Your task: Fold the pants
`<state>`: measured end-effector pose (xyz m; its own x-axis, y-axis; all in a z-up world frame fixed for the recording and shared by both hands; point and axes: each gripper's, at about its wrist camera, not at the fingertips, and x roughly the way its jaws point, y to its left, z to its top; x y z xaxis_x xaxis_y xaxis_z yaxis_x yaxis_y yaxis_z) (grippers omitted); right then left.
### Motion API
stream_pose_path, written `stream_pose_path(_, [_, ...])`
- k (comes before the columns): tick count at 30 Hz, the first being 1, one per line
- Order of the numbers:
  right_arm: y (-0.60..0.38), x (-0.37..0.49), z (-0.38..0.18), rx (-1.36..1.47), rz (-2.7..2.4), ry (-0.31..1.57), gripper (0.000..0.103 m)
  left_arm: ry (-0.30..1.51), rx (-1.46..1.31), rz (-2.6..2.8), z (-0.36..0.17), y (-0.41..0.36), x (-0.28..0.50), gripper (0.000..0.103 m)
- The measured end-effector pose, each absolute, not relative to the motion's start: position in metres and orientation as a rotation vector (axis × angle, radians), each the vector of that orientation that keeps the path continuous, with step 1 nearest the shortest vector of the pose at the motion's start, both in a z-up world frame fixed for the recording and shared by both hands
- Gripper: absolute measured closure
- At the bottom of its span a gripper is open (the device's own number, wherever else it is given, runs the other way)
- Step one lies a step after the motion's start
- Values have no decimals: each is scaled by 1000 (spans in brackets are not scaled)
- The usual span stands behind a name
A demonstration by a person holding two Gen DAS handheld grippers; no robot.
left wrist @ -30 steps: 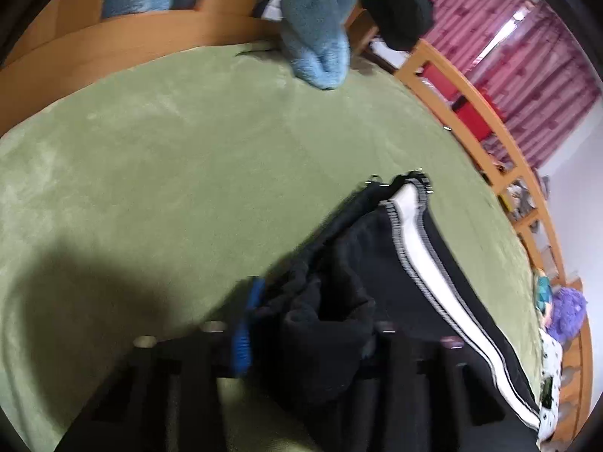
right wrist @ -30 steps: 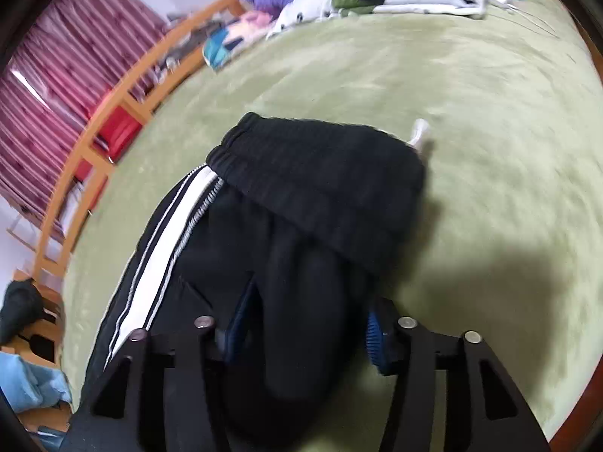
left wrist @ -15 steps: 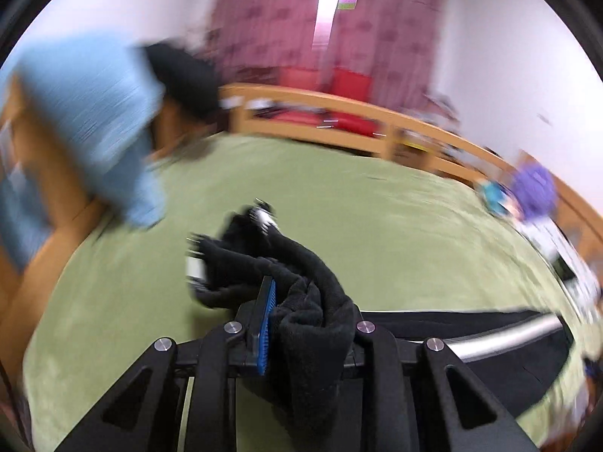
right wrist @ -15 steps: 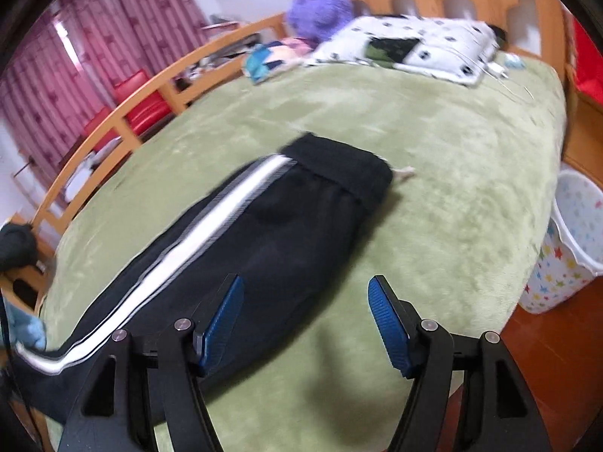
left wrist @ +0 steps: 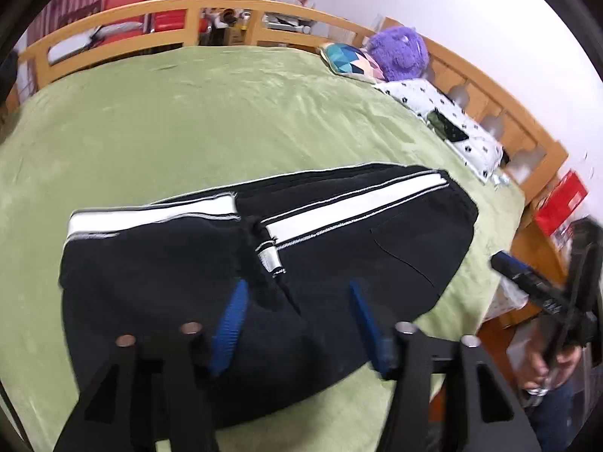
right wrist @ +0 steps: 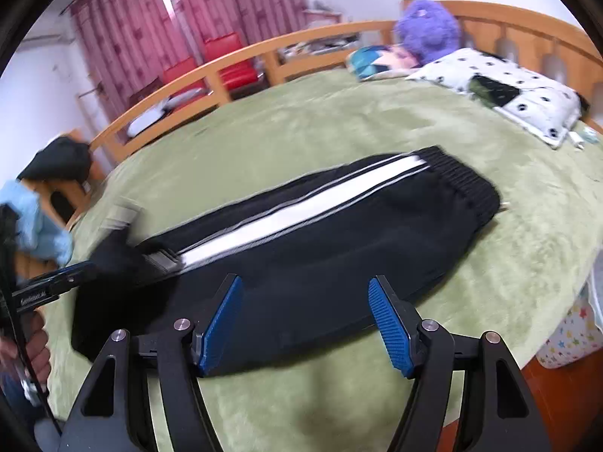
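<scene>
Black pants (left wrist: 377, 256) with a white side stripe lie on the green bed cover (left wrist: 188, 120), folded across the middle. The leg cuffs (left wrist: 269, 258) rest on the upper half. My left gripper (left wrist: 297, 320) hovers just above the fold; its jaws are opening, and the blue pads stand apart from the cloth under them. In the right wrist view the pants (right wrist: 339, 233) stretch from the waistband (right wrist: 467, 184) leftward. My right gripper (right wrist: 305, 316) is open over their near edge and holds nothing. The left gripper (right wrist: 71, 273) shows at the left beside the blurred leg end.
A spotted pillow (right wrist: 508, 90), a purple plush (right wrist: 426, 30) and a colourful cushion (left wrist: 350, 60) lie at the headboard. The wooden bed rail (left wrist: 150, 11) runs along the far side. A star-patterned bin (right wrist: 573, 335) stands off the bed's right edge. A blue garment (right wrist: 34, 222) hangs at the left.
The left gripper carried the leg ends across the bed onto the waist half and let them go. The right gripper released the waistband and drew back and up.
</scene>
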<state>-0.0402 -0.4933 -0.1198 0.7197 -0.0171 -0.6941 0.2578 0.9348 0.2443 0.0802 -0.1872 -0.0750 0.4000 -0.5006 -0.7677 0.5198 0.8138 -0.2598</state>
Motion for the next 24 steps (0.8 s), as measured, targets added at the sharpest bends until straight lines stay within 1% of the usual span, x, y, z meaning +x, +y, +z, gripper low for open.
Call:
stream_pose_path(1, [-492, -40, -120, 337, -144, 757, 34, 935, 25, -631, -68, -177, 74, 28])
stream_pose_path(2, [-487, -37, -121, 339, -117, 761, 34, 894, 31, -613, -59, -168, 67, 25])
stream_pose_path(5, [-477, -25, -122, 362, -53, 768, 34, 802, 78, -530, -37, -143, 56, 21])
stream_pose_path(8, [-453, -5, -123, 383, 32, 788, 34, 775, 66, -443, -23, -114, 53, 21])
stream_pose_path(12, [-412, 28, -128, 397, 147, 828, 34, 739, 4, -334, -23, -68, 42, 21])
stream_pose_path(16, [-359, 56, -147, 354, 237, 876, 35, 775, -106, -297, -40, -40, 47, 21])
stream_pose_path(21, [-307, 78, -183, 296, 295, 919, 37, 782, -140, -259, -73, -21, 61, 21])
stream_pose_path(22, [-302, 79, -190, 272, 287, 936, 40, 797, -154, -264, -78, -16, 63, 21])
stream_pose_path(23, [-294, 83, -199, 249, 282, 967, 48, 814, -171, -269, -84, -10, 66, 21])
stream_pose_path(24, [-287, 82, -205, 228, 286, 984, 78, 826, -180, -271, -88, -5, 67, 22])
